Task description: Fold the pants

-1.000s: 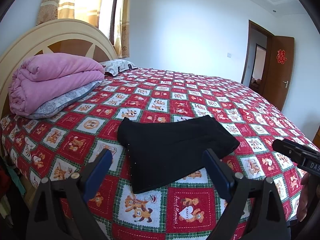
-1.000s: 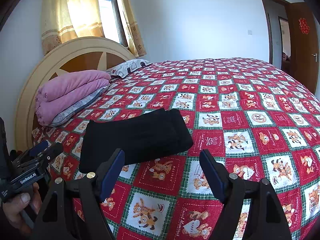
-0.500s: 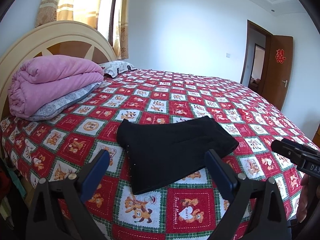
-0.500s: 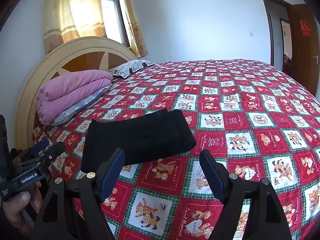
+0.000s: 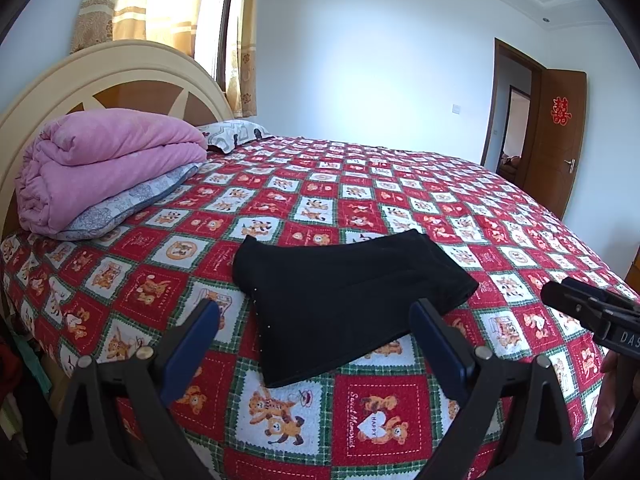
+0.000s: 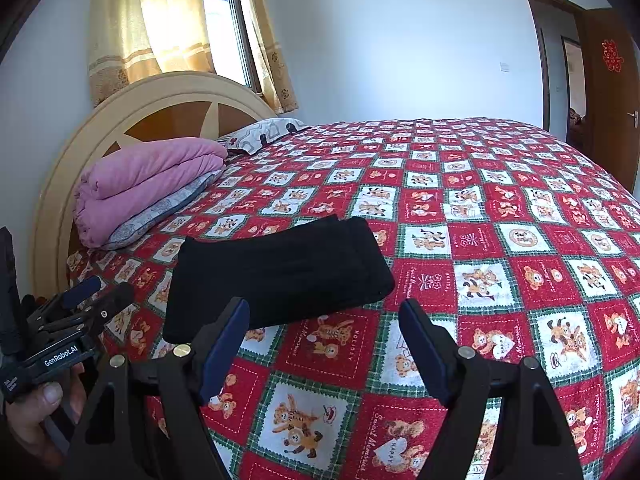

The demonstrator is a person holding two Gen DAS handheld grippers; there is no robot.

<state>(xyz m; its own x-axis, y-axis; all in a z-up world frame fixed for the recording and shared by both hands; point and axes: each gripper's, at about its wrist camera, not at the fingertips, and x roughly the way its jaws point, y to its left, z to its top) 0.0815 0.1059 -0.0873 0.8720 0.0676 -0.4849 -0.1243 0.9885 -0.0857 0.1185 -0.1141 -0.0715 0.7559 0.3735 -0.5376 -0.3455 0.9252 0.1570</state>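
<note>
The left gripper (image 6: 86, 300), seen at the left edge of the right wrist view, carries a white "GenRobot.AI" label on its body. The right gripper (image 5: 592, 312), at the right edge of the left wrist view, shows the cut-off letters "DAS". The bedspread (image 6: 500, 208) has squares reading "Sweet Memories", "HAPPY" on a white heart, and "HOLIDAY". A red double-happiness character decorates the brown door (image 5: 560, 136).

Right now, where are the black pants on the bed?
The folded black pants lie flat on the red patterned bedspread near its front edge, just ahead of both open grippers, with the pink blanket behind them to the left by the headboard.
</note>
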